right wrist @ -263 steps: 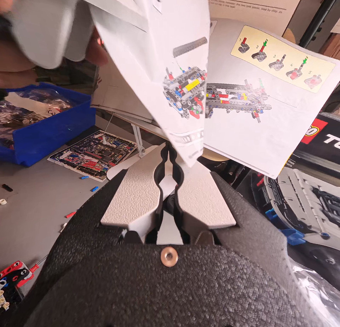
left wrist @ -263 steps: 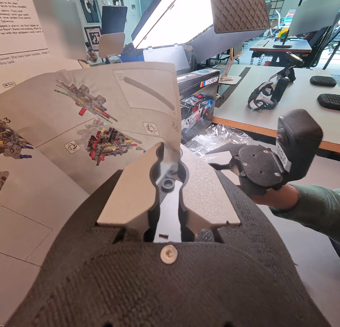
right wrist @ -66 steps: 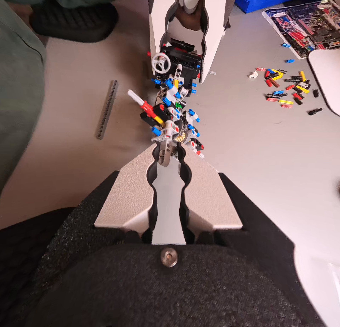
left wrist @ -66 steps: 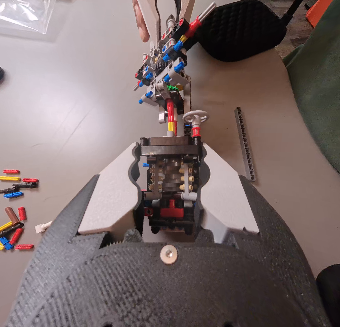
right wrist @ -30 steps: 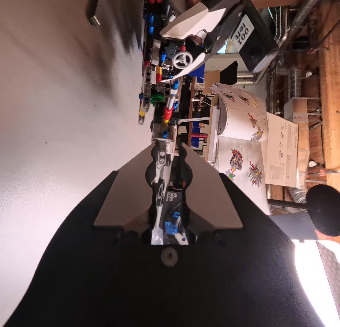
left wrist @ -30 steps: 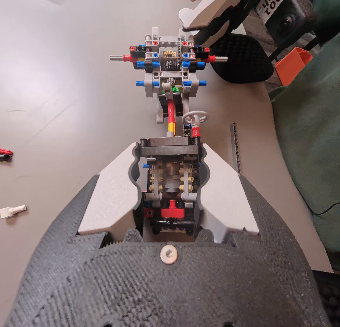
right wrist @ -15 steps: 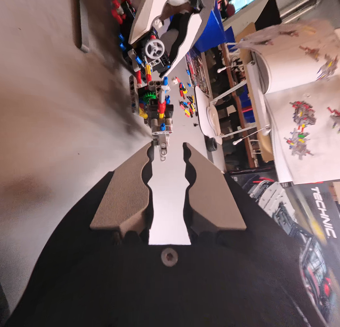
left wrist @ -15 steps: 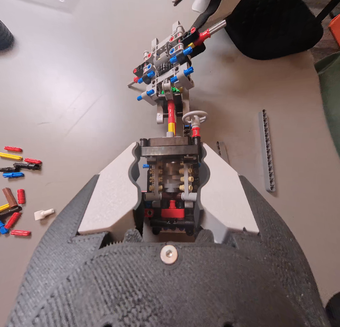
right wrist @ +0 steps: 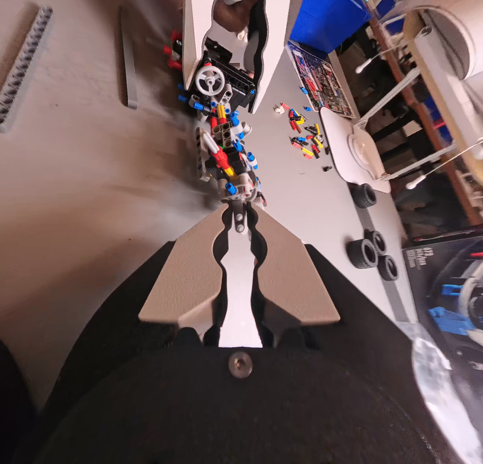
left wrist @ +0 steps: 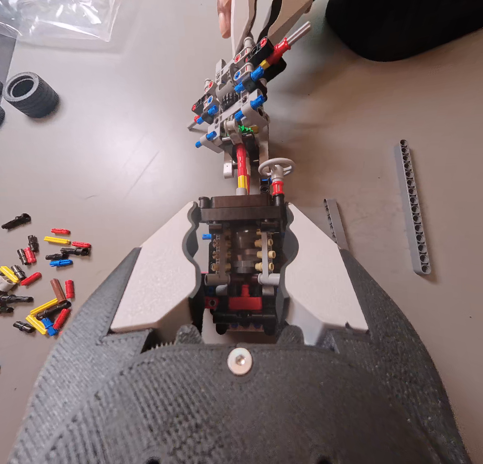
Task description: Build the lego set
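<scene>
A long lego chassis with blue and red pins, a red-yellow axle and a white steering wheel hangs over the grey table between both grippers. My left gripper is shut on its black engine end. My right gripper is shut on the grey beam end at the chassis's other end. In the left wrist view the right gripper shows at the top. In the right wrist view the left gripper shows at the top, around the black block.
Two long grey beams lie on the table to the right. Loose pins, a tyre and a plastic bag lie to the left. A blue bin, sticker sheet, more tyres and the set's box stand beyond. The tips of one gripper are about 12 cm away from the tips of the other.
Half a second ago my right gripper was open just short of the chassis end; now it is closed on it. The left gripper kept its hold throughout. The booklet page held earlier is gone.
</scene>
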`<state>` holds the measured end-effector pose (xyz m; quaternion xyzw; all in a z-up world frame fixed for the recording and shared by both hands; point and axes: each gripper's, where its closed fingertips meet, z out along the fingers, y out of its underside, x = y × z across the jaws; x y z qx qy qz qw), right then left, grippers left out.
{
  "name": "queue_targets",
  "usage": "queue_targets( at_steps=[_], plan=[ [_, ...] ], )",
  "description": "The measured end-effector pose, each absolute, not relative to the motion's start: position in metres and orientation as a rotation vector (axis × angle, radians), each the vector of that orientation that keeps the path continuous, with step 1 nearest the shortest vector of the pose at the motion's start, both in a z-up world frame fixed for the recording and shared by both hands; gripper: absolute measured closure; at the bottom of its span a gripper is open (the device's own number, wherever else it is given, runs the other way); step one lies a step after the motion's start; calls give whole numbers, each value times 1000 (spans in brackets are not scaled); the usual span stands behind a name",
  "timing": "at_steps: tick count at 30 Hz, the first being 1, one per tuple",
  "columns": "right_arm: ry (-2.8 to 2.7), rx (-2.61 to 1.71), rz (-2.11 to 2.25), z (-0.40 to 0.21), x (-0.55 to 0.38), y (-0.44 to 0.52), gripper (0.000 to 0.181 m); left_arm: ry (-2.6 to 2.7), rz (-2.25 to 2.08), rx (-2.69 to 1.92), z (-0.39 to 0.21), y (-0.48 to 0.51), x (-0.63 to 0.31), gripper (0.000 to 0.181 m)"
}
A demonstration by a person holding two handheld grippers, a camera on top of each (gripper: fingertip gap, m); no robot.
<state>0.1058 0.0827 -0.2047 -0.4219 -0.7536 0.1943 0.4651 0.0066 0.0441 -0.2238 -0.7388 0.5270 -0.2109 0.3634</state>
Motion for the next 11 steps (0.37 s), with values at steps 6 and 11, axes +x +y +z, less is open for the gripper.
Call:
queue_targets(
  at_steps=[6,11],
  plan=[
    [-1825,-1102,562,-200,104,87,173,1314,-569,-1902,-220,47,5,118],
    [-1848,-919,250,-209,101,97,175,1247,-626,-1954,-222,52,4,118]
  ],
)
